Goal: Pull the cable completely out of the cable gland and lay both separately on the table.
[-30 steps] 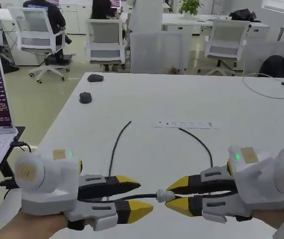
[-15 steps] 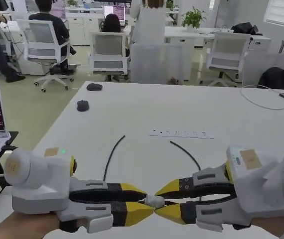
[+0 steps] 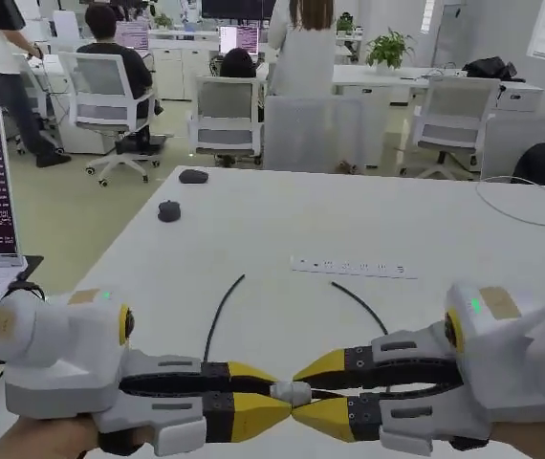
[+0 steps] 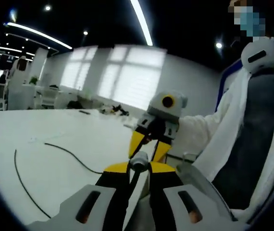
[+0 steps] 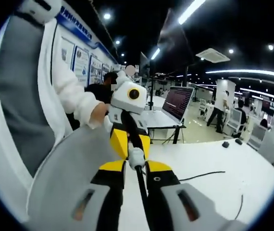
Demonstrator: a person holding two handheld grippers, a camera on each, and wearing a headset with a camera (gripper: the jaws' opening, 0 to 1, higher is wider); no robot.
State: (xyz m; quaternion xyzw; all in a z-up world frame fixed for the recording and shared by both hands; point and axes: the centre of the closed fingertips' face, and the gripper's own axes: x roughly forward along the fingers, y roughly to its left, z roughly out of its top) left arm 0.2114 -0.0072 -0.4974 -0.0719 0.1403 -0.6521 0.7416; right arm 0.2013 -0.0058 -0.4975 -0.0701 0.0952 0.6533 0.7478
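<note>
Your left gripper (image 4: 138, 168) and right gripper (image 5: 136, 167) meet tip to tip, each pair of jaws drawn down to a narrow gap. The cable gland (image 3: 291, 392) sits right where the tips meet, held up over the near part of the desk (image 3: 349, 210). The black cable (image 3: 217, 316) runs back between both pairs of jaws, so it is threaded through the gland. I cannot tell which pair pinches the gland and which the cable, or whether either grip is firm. Beyond the jaws, two loose lengths of cable lie on the desk, their ends well apart. You are at the pulling-out step, with nothing separated yet. Next, I judge, you need one pair fixed on the gland body and the other on the cable just beside it, then a straight pull apart along the cable's line.
</note>
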